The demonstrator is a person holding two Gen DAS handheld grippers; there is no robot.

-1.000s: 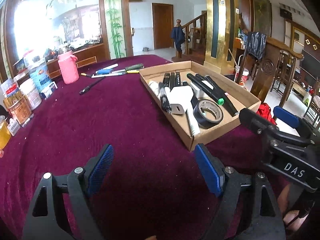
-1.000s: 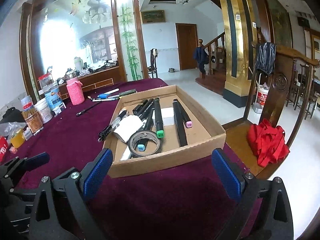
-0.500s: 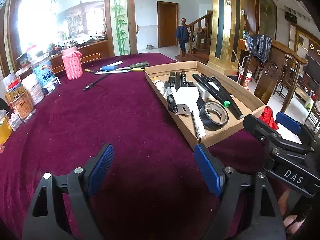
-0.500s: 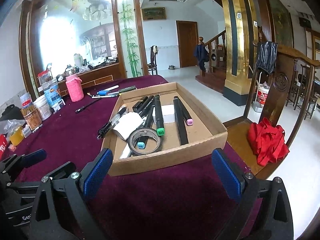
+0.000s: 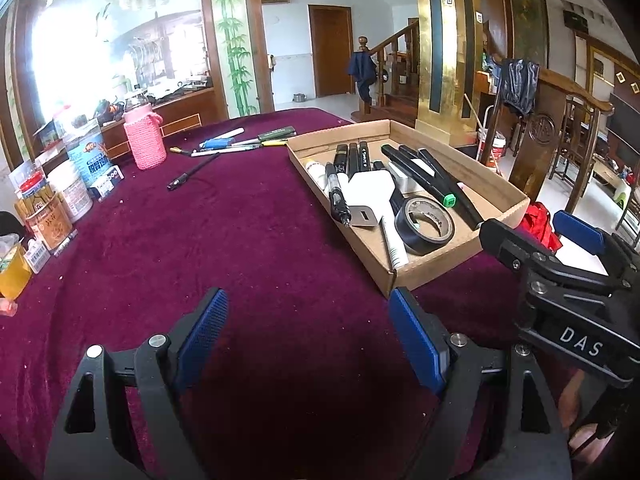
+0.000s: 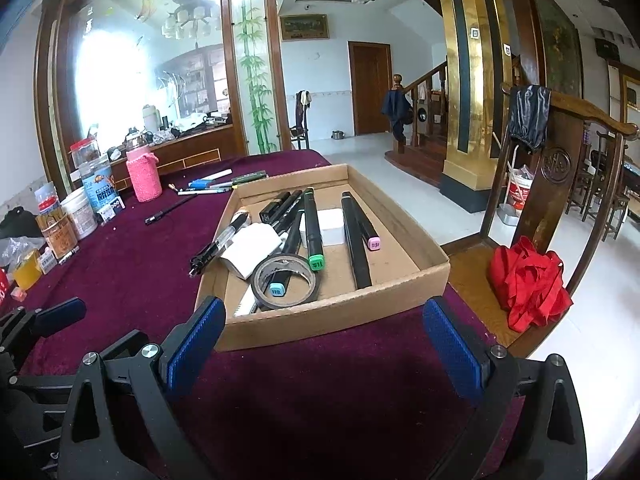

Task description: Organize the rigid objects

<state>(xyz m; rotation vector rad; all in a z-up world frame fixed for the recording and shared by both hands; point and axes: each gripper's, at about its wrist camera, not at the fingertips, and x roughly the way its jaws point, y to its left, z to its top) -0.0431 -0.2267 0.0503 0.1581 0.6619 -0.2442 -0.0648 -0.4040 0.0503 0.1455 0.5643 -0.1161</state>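
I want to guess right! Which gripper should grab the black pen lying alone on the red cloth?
Probably the left gripper. It is open and empty, and the black pen lies on its side of the cardboard tray. The right gripper, also open, faces the tray.

Both tongs (image 5: pixel 308 332) (image 6: pixel 324 344) agape, empty.
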